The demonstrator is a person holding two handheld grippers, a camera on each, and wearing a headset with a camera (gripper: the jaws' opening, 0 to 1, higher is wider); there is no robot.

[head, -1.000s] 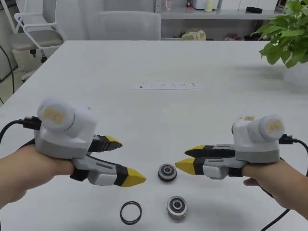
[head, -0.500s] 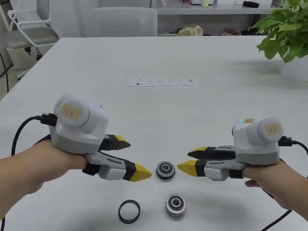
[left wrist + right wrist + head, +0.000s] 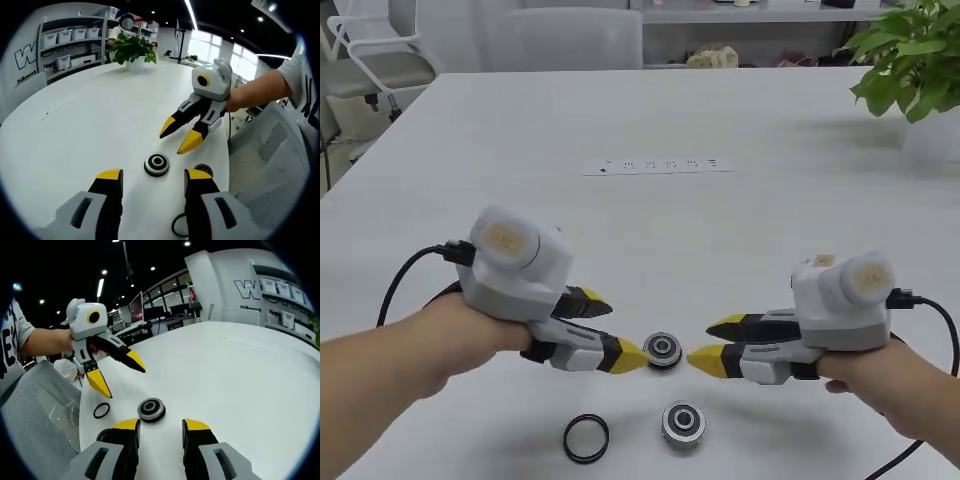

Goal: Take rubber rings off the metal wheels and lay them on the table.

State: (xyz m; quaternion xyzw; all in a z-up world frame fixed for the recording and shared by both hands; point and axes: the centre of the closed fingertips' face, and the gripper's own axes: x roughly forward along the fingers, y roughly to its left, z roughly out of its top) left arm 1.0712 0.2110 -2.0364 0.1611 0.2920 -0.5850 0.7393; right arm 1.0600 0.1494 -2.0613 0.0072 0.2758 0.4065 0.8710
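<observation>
A metal wheel with its black rubber ring (image 3: 663, 349) lies on the white table (image 3: 650, 230), also seen as the wheel (image 3: 157, 164) and the wheel (image 3: 151, 409). My left gripper (image 3: 627, 332) (image 3: 154, 179) is open, its lower tip almost at the wheel's left side. My right gripper (image 3: 700, 343) (image 3: 161, 426) is open, just right of the wheel. A second wheel (image 3: 683, 423) lies nearer me, partly hidden behind a jaw as the wheel (image 3: 202, 170). A loose rubber ring (image 3: 586, 438) (image 3: 101, 410) lies flat to its left.
A white power strip (image 3: 657, 166) lies mid-table. A potted plant (image 3: 910, 60) stands at the far right corner, and chairs (image 3: 565, 40) stand behind the far edge. Cables trail from both grippers toward the near edge.
Both grippers have closed in on the upper wheel from either side, the left one travelling farther. Wheels and loose ring have stayed where they were.
</observation>
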